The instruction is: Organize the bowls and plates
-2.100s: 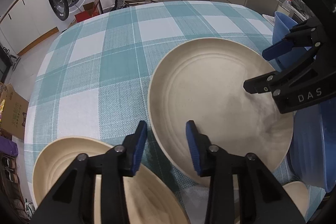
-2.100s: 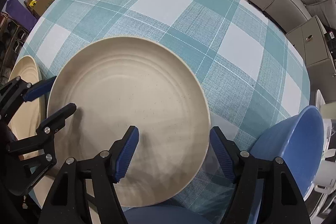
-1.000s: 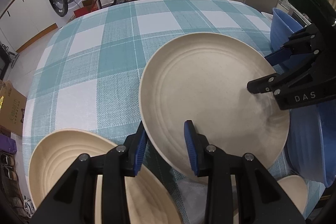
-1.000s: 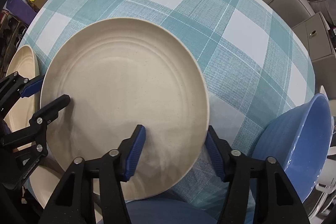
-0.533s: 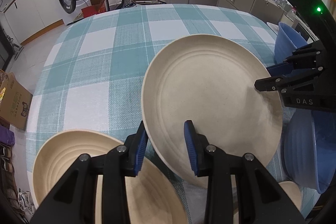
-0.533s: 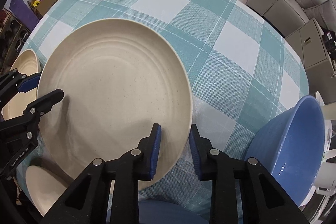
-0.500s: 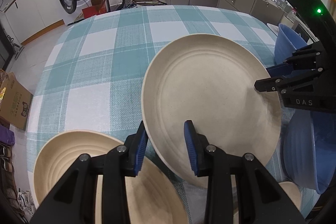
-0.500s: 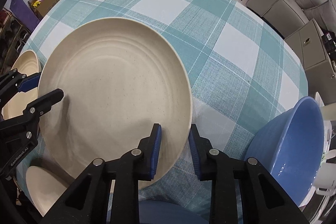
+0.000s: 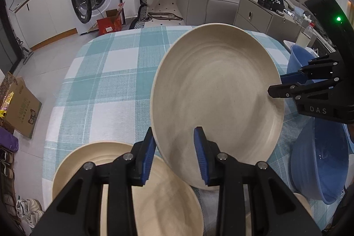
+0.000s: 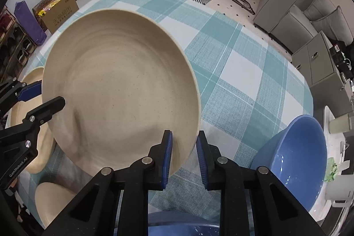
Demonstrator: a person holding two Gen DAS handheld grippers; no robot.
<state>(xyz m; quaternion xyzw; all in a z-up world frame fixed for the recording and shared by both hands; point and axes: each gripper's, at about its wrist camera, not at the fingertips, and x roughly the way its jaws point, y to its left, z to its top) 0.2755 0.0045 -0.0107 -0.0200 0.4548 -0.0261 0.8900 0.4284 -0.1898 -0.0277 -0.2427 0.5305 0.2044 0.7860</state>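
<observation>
A large beige plate (image 9: 216, 98) (image 10: 119, 81) hangs tilted above the checked tablecloth (image 9: 99, 81), held from two sides. My left gripper (image 9: 174, 152) is shut on its near left rim, blue pads on either side of the edge. My right gripper (image 10: 183, 154) grips the opposite rim, its jaws closing tight with the edge pinched between the pads. Each gripper shows in the other's view: the right gripper (image 9: 285, 83) at the plate's right edge, the left gripper (image 10: 42, 94) at its left edge. A second beige plate (image 9: 88, 169) lies on the table under my left gripper.
Two blue bowls (image 9: 318, 160) (image 9: 298, 59) stand at the table's right side; one blue bowl (image 10: 294, 160) is just right of my right gripper. A small beige dish (image 10: 53, 200) sits at the near edge. A white cup (image 10: 338, 123) stands at the far right.
The right gripper's jaws went from wide apart to closed on the plate's rim. Both grippers then rose, and the plate left the table and tilted up.
</observation>
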